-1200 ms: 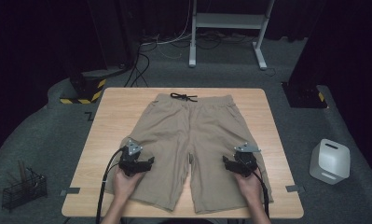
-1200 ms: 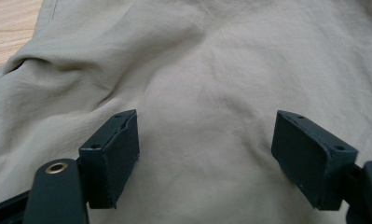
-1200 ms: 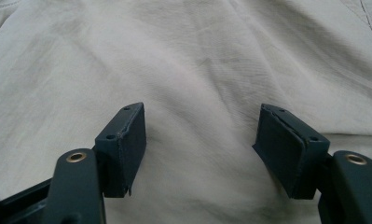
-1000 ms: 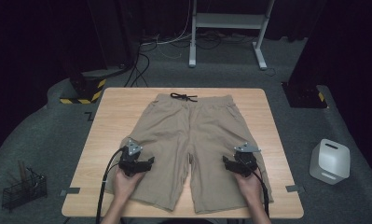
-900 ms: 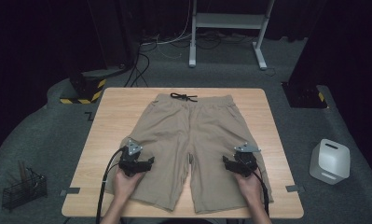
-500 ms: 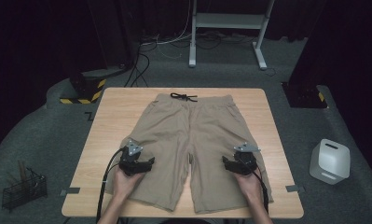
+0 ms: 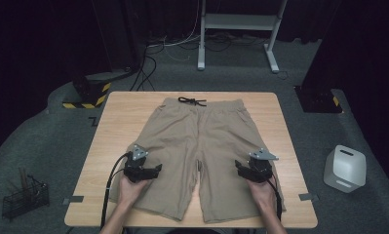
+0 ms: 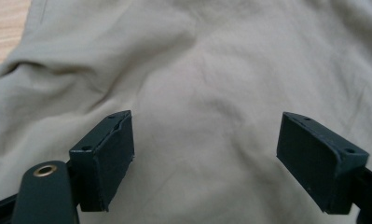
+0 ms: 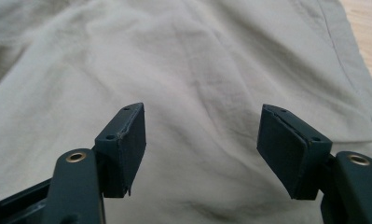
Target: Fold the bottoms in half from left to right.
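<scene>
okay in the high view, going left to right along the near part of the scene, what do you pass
Wire basket on the floor → left gripper → right gripper → white container on the floor. Both grippers sit over the tan shorts.

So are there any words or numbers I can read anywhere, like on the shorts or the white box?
No text can be read anywhere.
Shorts: plain fabric, no label showing.
White box on the floor: no readable mark.
Yellow and black stripes near the table's far left corner: a warning pattern, no words.
</scene>
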Available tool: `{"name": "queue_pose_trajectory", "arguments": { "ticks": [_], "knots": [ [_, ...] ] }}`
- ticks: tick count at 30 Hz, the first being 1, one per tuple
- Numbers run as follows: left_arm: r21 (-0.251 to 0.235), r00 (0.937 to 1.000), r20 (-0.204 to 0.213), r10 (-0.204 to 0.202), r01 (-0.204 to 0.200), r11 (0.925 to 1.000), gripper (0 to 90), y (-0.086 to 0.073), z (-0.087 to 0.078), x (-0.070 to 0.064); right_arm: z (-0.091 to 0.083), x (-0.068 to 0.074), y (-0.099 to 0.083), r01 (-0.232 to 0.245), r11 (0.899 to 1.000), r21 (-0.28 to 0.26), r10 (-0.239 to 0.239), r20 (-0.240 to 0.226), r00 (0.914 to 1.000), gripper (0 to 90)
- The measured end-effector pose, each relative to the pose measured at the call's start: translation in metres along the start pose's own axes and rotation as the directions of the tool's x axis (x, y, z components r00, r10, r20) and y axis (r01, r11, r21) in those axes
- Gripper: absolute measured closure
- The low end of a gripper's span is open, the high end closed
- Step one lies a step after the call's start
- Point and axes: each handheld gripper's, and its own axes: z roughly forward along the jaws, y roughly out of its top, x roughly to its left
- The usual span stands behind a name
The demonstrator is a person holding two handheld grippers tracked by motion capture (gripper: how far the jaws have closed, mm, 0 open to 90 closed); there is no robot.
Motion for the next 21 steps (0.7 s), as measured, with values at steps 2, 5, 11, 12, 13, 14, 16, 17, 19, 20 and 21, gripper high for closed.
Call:
{"name": "queue_pose_trajectory", "arguments": {
  "ticks": [2, 5, 11, 12, 13, 14, 16, 17, 19, 20, 21],
  "knots": [
    [-0.013, 0.9998, 0.02, -0.007, 0.007, 0.9999, 23.9, 0.004, -0.002, 0.0, -0.003, -0.002, 0.003, -0.016, 1.0, -0.022, 0.015, -0.024, 0.9996, 34.8],
    [-0.008, 0.9998, 0.016, -0.011, 0.011, 0.9999, 25.3, 0.008, -0.001, 0.002, -0.004, -0.002, 0.007, -0.012, 0.999, -0.046, 0.01, -0.044, 0.999, 36.2],
    [-0.015, 0.9994, 0.011, -0.032, 0.032, 0.9994, 25.6, 0.016, 0.0, 0.003, -0.001, -0.001, 0.019, -0.025, 0.998, -0.058, 0.021, -0.072, 0.9972, 36.7],
    [-0.034, 0.9981, 0.023, -0.057, 0.058, 0.9978, 26.0, 0.018, 0.001, 0.005, 0.0, -0.001, 0.02, -0.027, 0.998, -0.058, 0.023, -0.072, 0.9971, 36.8],
    [-0.034, 0.9981, 0.023, -0.057, 0.058, 0.9978, 26.1, 0.018, 0.001, 0.005, 0.0, -0.001, 0.02, -0.027, 0.998, -0.058, 0.023, -0.072, 0.9971, 36.8],
    [-0.029, 0.9977, 0.024, -0.064, 0.065, 0.9975, 26.1, 0.019, 0.002, 0.006, 0.001, -0.001, 0.022, -0.029, 0.998, -0.058, 0.025, -0.073, 0.997, 37.0],
    [-0.005, 0.9979, 0.02, -0.061, 0.061, 0.9981, 27.8, 0.021, 0.004, 0.009, 0.005, -0.003, 0.024, -0.044, 0.998, -0.053, 0.04, -0.073, 0.9965, 37.2],
    [0.002, 0.9985, 0.017, -0.052, 0.052, 0.9986, 30.3, 0.025, 0.006, 0.009, 0.009, -0.005, 0.025, -0.059, 0.997, -0.048, 0.055, -0.073, 0.9958, 37.5],
    [-0.007, 0.9991, 0.005, -0.042, 0.042, 0.9991, 30.3, 0.029, 0.008, 0.009, 0.014, -0.007, 0.026, -0.067, 0.997, -0.038, 0.064, -0.071, 0.9954, 38.2],
    [0.002, 0.9992, -0.001, -0.04, 0.04, 0.9992, 29.3, 0.031, 0.011, 0.01, 0.016, -0.006, 0.027, -0.067, 0.997, -0.031, 0.064, -0.064, 0.9958, 38.7],
    [0.006, 0.9992, -0.006, -0.04, 0.04, 0.9992, 28.5, 0.033, 0.013, 0.01, 0.018, -0.006, 0.028, -0.059, 0.998, -0.029, 0.057, -0.054, 0.9969, 39.3]
  ]
}}
